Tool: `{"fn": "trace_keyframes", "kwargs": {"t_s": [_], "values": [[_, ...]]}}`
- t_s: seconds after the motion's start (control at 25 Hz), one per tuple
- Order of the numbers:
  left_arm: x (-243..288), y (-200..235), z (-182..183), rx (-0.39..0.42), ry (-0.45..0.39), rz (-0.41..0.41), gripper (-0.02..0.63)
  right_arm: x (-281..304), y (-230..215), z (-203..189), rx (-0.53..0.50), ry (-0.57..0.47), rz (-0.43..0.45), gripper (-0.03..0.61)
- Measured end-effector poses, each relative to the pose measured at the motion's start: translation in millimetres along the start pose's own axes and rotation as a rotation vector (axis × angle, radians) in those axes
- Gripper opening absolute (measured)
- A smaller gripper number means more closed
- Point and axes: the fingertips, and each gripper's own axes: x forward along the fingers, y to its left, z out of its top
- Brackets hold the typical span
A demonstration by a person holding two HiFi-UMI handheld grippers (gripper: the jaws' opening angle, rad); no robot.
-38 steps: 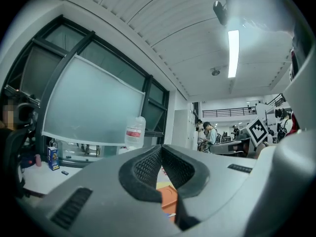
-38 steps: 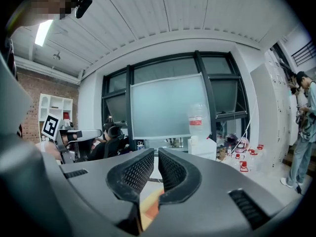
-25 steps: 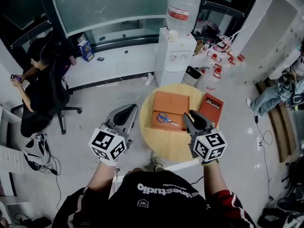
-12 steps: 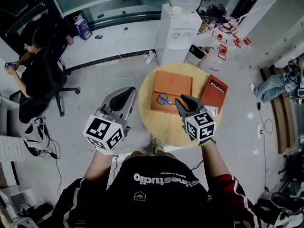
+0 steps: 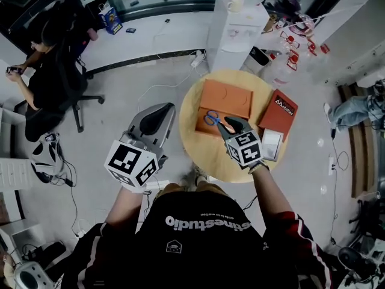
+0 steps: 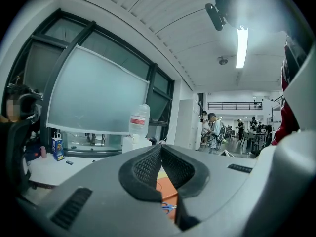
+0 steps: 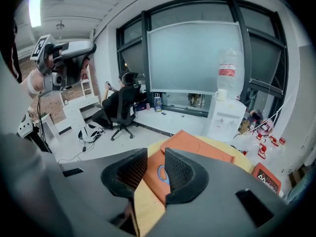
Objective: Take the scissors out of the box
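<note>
A round light wooden counter [image 5: 210, 155] stands in front of the person, and a flat orange cardboard box [image 5: 228, 98] lies open on its far left part. The blue-handled scissors [image 5: 212, 120] lie inside the box, in its near half, close to the left edge.

The right gripper [image 5: 231, 124] reaches over the near edge of the box, with its tips just right of the scissors' handles. In the right gripper view, its dark ribbed fingers [image 7: 180, 169] stand a little apart with a narrow gap. One blue handle loop of the scissors [image 7: 162, 174] shows through that gap against the orange of the box [image 7: 197, 144]. The fingers have hold of nothing, and no view shows whether they touch the scissors.

The left gripper [image 5: 161, 110] is held off the counter's left edge, over the floor. Its fingers [image 6: 143, 169] meet at the tips and grip nothing. Below them, the left gripper view catches a sliver of the box and the scissors [image 6: 168, 207].

A red book with white lettering [image 5: 278, 109] lies at the counter's right edge, with a white card [image 5: 271, 144] just near of it. A white water dispenser [image 5: 237, 26] stands beyond the counter. At far left, a person in black sits in a black office chair [image 5: 69, 86].
</note>
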Motion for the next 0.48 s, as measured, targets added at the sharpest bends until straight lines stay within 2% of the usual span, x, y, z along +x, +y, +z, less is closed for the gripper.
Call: {"fn": "trace_keyframes", "kwargs": {"t_s": [0.48], "values": [[10.1,21.2,-20.3,-0.023,0.073,0.050,0.017,72.4,-17.2,-50.1,-0.017,0.178,0.058,0.117]]}}
